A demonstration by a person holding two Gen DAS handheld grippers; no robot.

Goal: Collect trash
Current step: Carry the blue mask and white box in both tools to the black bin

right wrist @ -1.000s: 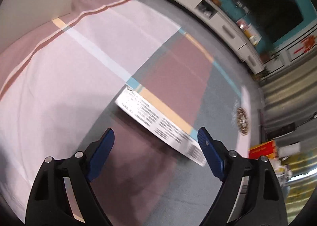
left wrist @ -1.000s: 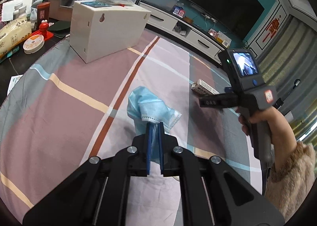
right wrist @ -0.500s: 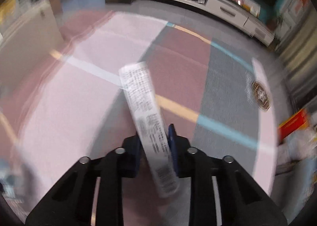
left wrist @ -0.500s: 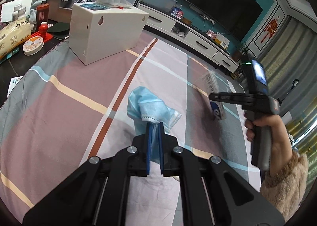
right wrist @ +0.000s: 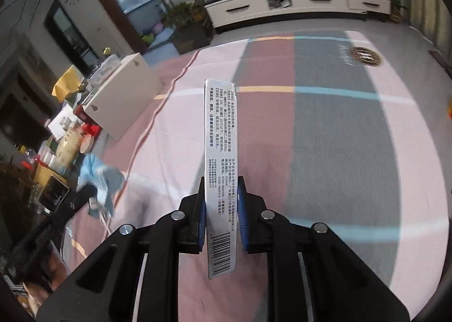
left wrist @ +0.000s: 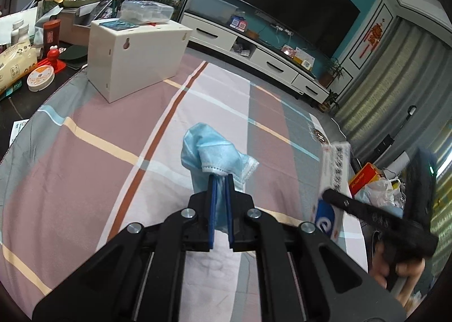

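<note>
Both pieces picked up — left claw (left wrist: 221,192) clamped on crumpled blue mask (left wrist: 210,153), right claw (right wrist: 220,209) clamped on flat printed box (right wrist: 219,135), both held above striped cloth (left wrist: 84,112). Next: carry to bin — none clearly visible.

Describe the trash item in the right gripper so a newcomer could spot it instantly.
Start from the striped tablecloth that fills the right wrist view. Above it the right gripper clamps a long narrow white box. Unlike the crumpled blue face mask at left, it is stiff, covered in small print, with a barcode.
</note>
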